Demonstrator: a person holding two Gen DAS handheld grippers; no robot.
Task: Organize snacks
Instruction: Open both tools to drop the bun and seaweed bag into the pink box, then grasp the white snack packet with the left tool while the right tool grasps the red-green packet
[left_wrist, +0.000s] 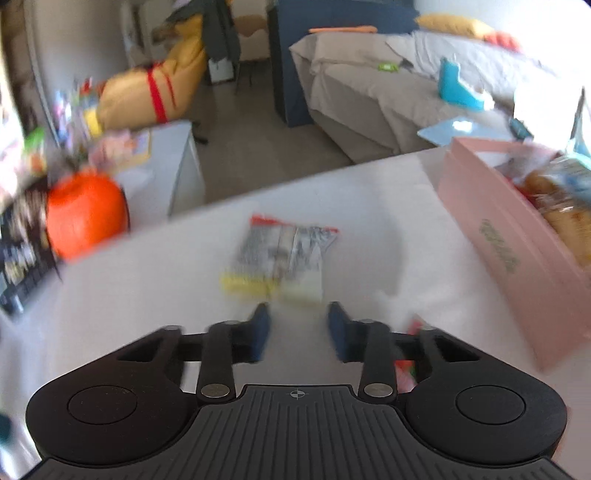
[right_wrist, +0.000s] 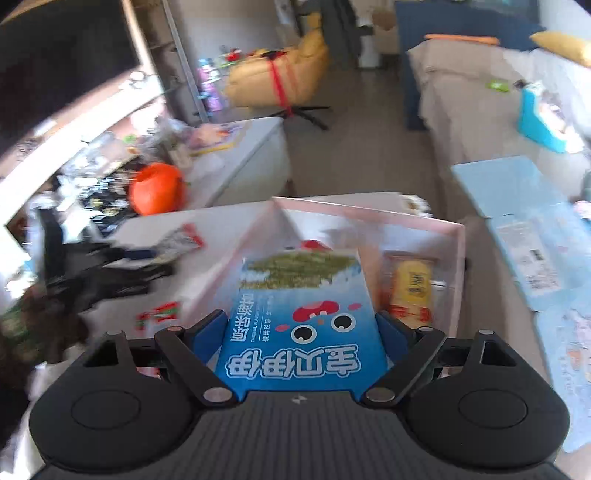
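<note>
Left wrist view: the left hand-held gripper (left_wrist: 299, 317) hangs over the white bench (left_wrist: 147, 280), jaws narrowed, nothing between them, just short of a grey-and-yellow snack packet (left_wrist: 280, 258) lying mid-bench. The pink box (left_wrist: 517, 251) by the bench's right edge already holds snacks.

Right wrist view: the right hand-held gripper (right_wrist: 301, 325) clamps a blue snack box (right_wrist: 299, 325) wide, above the pink box. A red-and-green packet (right_wrist: 159, 314) also waits on the bench.

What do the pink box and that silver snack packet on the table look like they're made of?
Pink box: apparently matte cardboard, with flat stiff walls, crisp folded edges and no shine. Silver snack packet: likely thin foil or metallised plastic film, judging by its crinkled, reflective grey surface and flat red sealed top edge; motion blur keeps this uncertain.
</note>
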